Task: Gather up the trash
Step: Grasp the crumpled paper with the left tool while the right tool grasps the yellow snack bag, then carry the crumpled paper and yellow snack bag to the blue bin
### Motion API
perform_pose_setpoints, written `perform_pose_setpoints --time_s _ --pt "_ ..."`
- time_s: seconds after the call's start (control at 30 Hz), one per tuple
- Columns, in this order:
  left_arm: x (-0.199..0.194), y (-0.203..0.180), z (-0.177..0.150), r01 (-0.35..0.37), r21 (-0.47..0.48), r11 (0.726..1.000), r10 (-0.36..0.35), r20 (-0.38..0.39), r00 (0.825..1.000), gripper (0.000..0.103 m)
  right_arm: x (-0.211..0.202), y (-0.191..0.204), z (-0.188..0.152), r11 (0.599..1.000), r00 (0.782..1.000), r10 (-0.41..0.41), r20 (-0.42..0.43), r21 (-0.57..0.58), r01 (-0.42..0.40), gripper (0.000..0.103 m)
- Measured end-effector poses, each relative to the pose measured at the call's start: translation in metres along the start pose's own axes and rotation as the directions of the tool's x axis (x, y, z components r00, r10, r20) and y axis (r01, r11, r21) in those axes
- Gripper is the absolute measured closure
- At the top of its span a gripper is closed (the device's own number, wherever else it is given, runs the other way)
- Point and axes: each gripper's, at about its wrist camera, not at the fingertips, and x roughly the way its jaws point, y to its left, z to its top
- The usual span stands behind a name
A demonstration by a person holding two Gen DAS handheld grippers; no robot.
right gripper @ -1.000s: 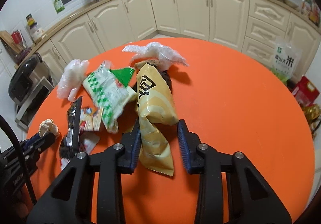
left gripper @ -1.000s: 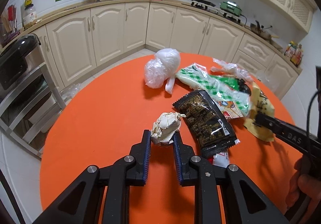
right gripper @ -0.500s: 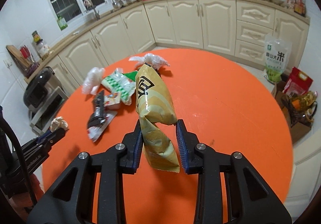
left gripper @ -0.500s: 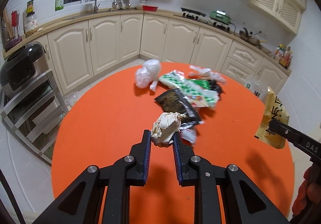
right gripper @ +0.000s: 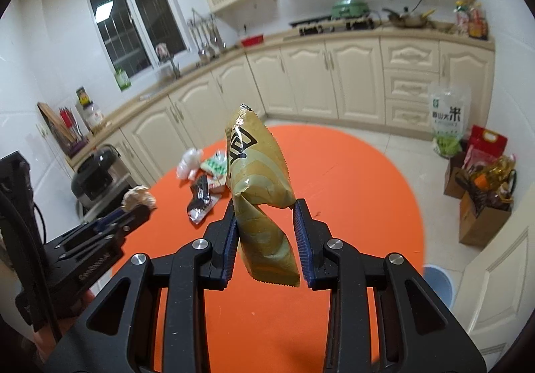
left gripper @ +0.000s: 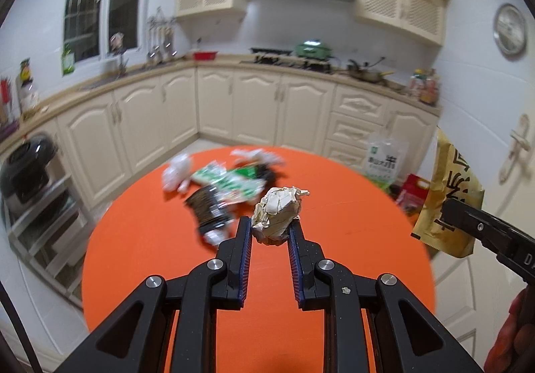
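- crumpled paper ball [left gripper: 277,215]: matt, rough, creased
- yellow snack bag [right gripper: 259,172]: glossy plastic film
- round table [left gripper: 351,215]: smooth orange surface
- cabinets [right gripper: 301,82]: cream, satin

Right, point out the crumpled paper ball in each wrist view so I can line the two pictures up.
Left wrist view: the crumpled paper ball sits at centre, pinched between the left gripper fingers, above the table.
Right wrist view: the ball is at far left, at the tip of the left gripper, seen from the side.
Shared landmark: the green pot on the stove.
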Motion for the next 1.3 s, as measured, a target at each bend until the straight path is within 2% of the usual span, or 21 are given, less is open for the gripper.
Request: perform_pose_setpoints --time_s 0.17,0.33,0.47,0.63,0.77,0.93,1.03,1.3 --pt "-0.017 -0.057 0.003 0.074 0.068 0.995 -0.076 0.029 0.997 0.086 -0.052 -0.031 -0.004 0.998 0.996 -0.052 0.075 0.038 0.049 0.074" --pt "-0.013 -0.122 0.001 0.170 0.130 0.977 -0.173 0.008 0.985 0.086 -0.093 -0.084 -0.011 0.984 0.983 -0.148 0.109 0.114 0.136 0.074" --pt "0.003 -0.179 -0.007 0.277 0.163 0.947 -0.271 -0.057 0.961 0.086 -0.113 -0.137 -0.021 0.959 0.969 -0.227 0.096 0.193 0.206 0.074" --pt "0.026 -0.238 -0.012 0.356 0.182 0.917 -0.337 -0.127 0.933 0.086 -0.128 -0.199 -0.037 0.922 0.952 -0.300 0.055 0.273 0.275 0.074" --pt "0.052 -0.270 -0.016 0.388 0.187 0.902 -0.354 -0.191 0.915 0.086 -0.124 -0.244 -0.048 0.895 0.944 -0.330 0.007 0.320 0.310 0.074" --pt "0.098 -0.309 -0.022 0.412 0.210 0.887 -0.345 -0.291 0.892 0.086 -0.091 -0.292 -0.068 0.867 0.942 -0.325 -0.082 0.371 0.332 0.074" --pt "0.130 -0.334 -0.027 0.416 0.233 0.879 -0.321 -0.355 0.878 0.086 -0.069 -0.315 -0.084 0.853 0.943 -0.306 -0.133 0.402 0.333 0.074" --pt "0.220 -0.396 -0.031 0.422 0.258 0.869 -0.250 -0.506 0.826 0.086 -0.010 -0.374 -0.125 0.806 0.934 -0.245 -0.261 0.480 0.346 0.074"
